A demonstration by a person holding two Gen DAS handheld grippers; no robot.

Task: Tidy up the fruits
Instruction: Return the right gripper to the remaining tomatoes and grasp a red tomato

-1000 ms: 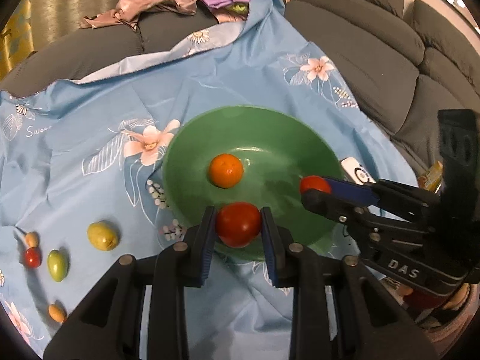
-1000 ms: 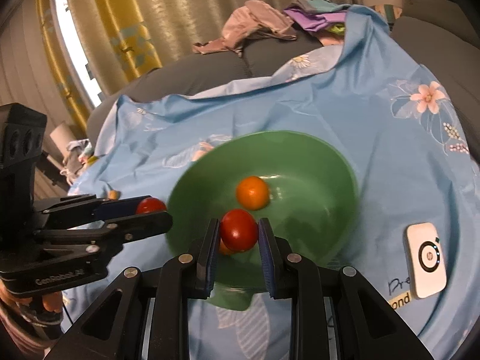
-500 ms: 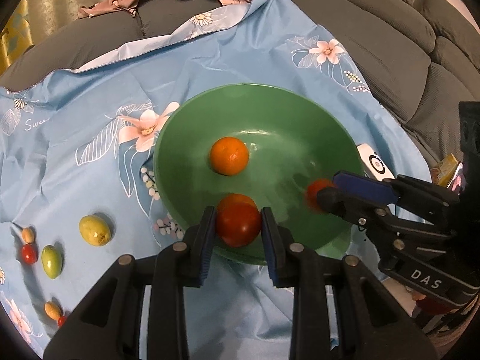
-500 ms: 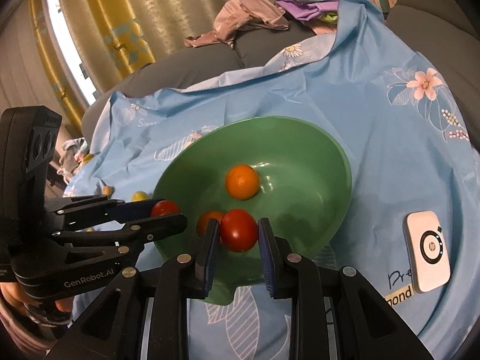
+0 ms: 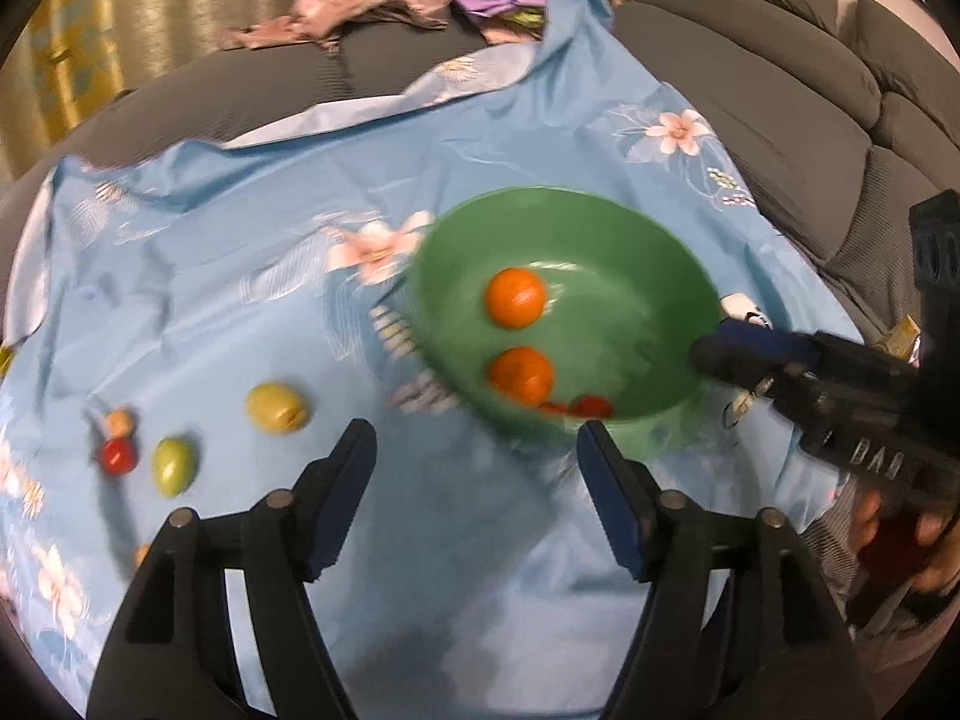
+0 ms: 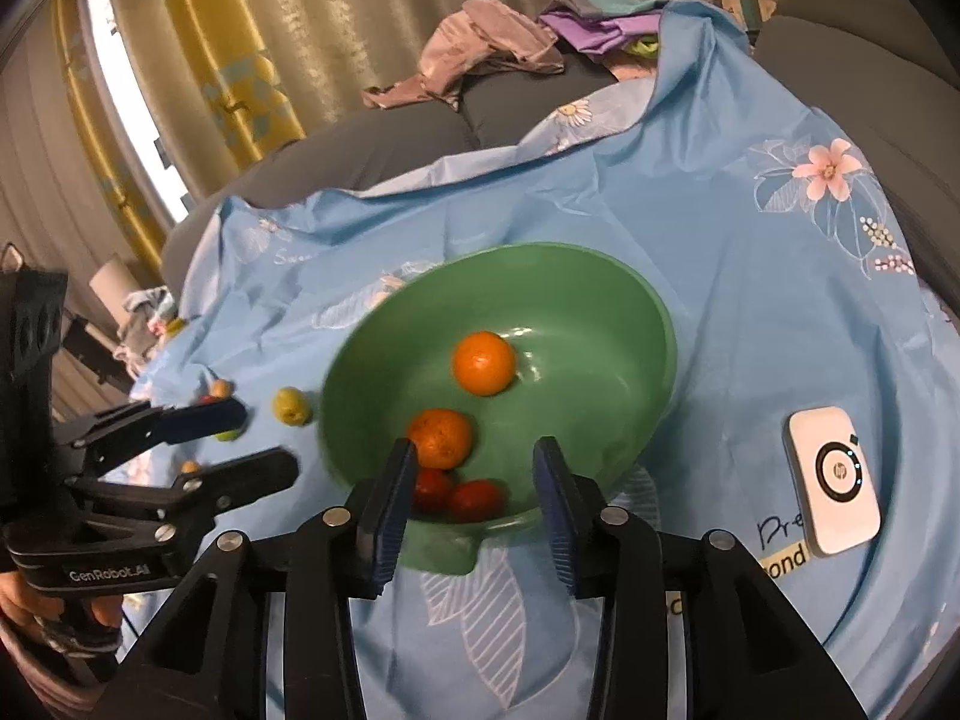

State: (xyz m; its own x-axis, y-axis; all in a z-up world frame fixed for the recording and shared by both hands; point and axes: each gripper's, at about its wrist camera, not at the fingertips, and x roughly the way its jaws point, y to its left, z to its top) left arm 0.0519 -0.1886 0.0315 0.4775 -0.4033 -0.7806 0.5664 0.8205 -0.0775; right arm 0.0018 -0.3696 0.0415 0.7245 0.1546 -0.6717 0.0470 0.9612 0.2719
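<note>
Left gripper [image 5: 477,453]: jaws spread wide and empty, held above the blue floral cloth [image 5: 252,228], pointing forward; the green bowl [image 5: 660,240] lies ahead and to its right.
Right gripper [image 6: 474,474]: jaws apart, nothing between them, tips poised over the near rim of the green bowl [image 6: 600,276].
Bowl contents: two oranges, one near the centre [image 6: 483,362] and one closer to the right gripper [image 6: 441,437]; two red tomatoes [image 6: 474,499] against the near wall, just ahead of the right gripper's tips.
Loose fruit: ahead and left of the left gripper, a yellow-green fruit [image 5: 277,407], a smaller green fruit [image 5: 174,466] and a small red fruit [image 5: 117,455] rest on the cloth.
White device [image 6: 834,480]: flat on the cloth, to the right of the right gripper.
Surroundings: the cloth covers a grey sofa [image 5: 798,60]; crumpled clothes [image 6: 480,54] lie beyond it, with curtains [image 6: 288,18] behind.
</note>
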